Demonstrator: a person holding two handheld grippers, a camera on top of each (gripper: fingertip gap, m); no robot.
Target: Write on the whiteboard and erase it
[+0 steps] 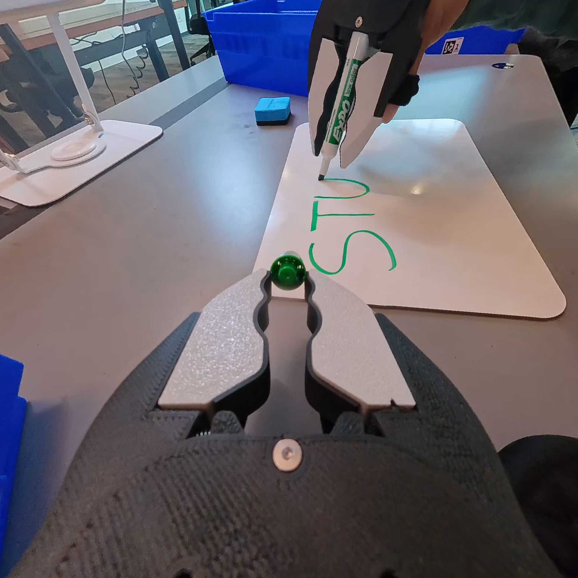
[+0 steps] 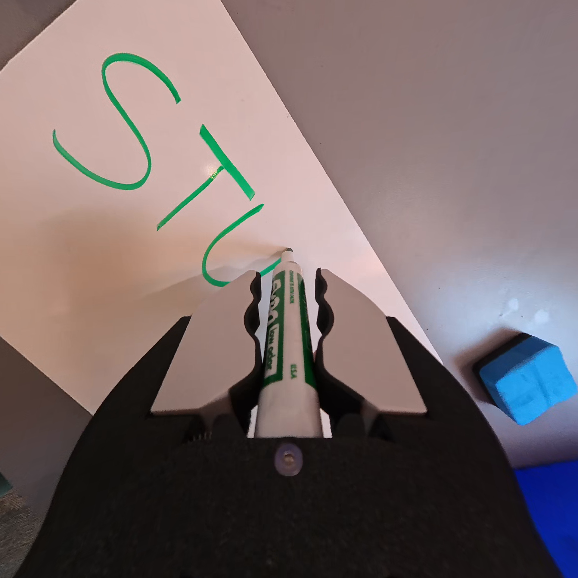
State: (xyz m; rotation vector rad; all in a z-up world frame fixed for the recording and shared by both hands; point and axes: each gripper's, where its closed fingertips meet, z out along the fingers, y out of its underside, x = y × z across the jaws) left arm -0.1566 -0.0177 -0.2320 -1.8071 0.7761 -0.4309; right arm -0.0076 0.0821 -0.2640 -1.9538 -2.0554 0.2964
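While the right claw gripped the marker, tip on the whiteboard, the left claw pinched its green cap. Green letters stood written; erasing remained, the eraser untouched on the counter.

Grey table: whiteboard, blue eraser, white lamp base, blue bin.

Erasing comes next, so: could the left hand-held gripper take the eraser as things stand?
Probably not at once. The left hand-held gripper is shut on the green cap. The eraser lies on bare table with nothing in front of it, so the path looks free once the cap is set down.
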